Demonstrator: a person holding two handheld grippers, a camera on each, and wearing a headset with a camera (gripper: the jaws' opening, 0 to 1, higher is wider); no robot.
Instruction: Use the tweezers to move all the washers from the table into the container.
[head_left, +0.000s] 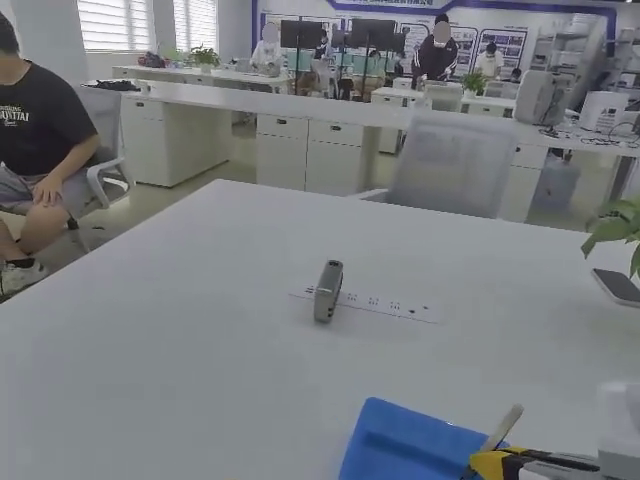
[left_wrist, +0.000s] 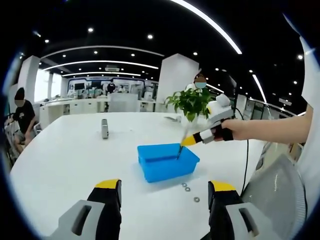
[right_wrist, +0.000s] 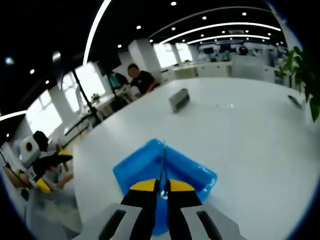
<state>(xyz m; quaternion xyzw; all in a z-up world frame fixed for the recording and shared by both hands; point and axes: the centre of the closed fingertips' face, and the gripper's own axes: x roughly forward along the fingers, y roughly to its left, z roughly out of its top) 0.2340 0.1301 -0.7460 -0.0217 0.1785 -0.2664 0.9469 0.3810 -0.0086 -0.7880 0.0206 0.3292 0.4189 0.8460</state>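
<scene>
The blue container (left_wrist: 167, 162) stands on the white table, and three small washers (left_wrist: 188, 189) lie on the tabletop just in front of it. My right gripper (left_wrist: 192, 140), held in a hand, is shut on the tweezers (left_wrist: 181, 149), whose tips reach down inside the container. In the right gripper view the jaws (right_wrist: 161, 186) are closed on the thin tweezers (right_wrist: 163, 165) above the container (right_wrist: 200, 175). My left gripper (left_wrist: 165, 200) hangs open and holds nothing, short of the washers. In the head view the container (head_left: 400, 445) and a gripper (head_left: 495, 462) sit at the bottom edge.
A power strip (head_left: 385, 303) with a grey adaptor (head_left: 328, 290) lies mid-table. A potted plant (left_wrist: 192, 102) and a phone (head_left: 616, 285) are on the right. An office chair (head_left: 450, 165) stands behind the table, and a person (head_left: 35, 150) sits at the left.
</scene>
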